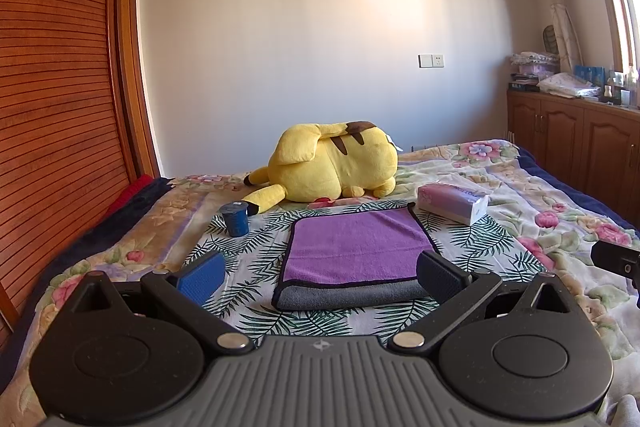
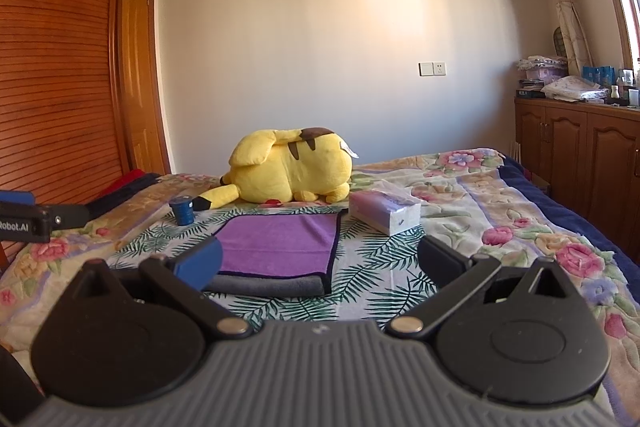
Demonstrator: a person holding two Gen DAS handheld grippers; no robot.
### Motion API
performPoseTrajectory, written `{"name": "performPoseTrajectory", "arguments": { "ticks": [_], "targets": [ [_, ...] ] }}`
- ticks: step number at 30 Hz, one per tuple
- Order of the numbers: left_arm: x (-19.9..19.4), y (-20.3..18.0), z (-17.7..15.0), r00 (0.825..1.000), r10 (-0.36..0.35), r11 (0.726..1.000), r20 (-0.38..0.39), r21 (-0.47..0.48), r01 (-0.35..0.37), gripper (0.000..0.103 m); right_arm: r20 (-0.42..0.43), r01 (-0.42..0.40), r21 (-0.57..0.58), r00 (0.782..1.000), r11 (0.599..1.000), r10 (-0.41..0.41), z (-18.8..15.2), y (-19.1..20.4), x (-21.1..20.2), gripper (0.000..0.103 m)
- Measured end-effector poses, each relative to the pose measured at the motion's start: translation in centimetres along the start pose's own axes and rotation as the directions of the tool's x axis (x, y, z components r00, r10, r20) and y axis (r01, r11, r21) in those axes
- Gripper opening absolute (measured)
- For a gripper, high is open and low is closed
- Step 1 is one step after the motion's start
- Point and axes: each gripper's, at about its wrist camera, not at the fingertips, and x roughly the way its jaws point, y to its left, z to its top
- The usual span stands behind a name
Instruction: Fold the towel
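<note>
A purple towel [image 1: 356, 247] with a grey underside and dark trim lies folded flat on the leaf-print cloth on the bed; it also shows in the right wrist view [image 2: 280, 243]. My left gripper [image 1: 320, 277] is open and empty, hovering just before the towel's near folded edge, its fingers either side of it. My right gripper [image 2: 320, 263] is open and empty, off the towel's near right corner; its left finger [image 2: 200, 261] overlaps the towel's near left edge in view.
A yellow plush toy [image 1: 332, 163] lies behind the towel. A blue cup [image 1: 236, 219] stands at its far left, a tissue pack [image 1: 454, 203] at its far right. A wooden wardrobe [image 1: 52, 107] is on the left, cabinets [image 1: 572, 143] on the right.
</note>
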Motion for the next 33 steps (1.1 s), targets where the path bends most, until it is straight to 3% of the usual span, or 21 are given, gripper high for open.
{"name": "performPoseTrajectory", "arguments": {
  "ticks": [33],
  "targets": [
    [0.07, 0.03, -0.76, 1.0, 0.001, 1.0, -0.004, -0.005, -0.001, 0.087, -0.001, 0.001, -0.003, 1.0, 1.0, -0.001, -0.1, -0.04, -0.07, 0.103]
  ]
}}
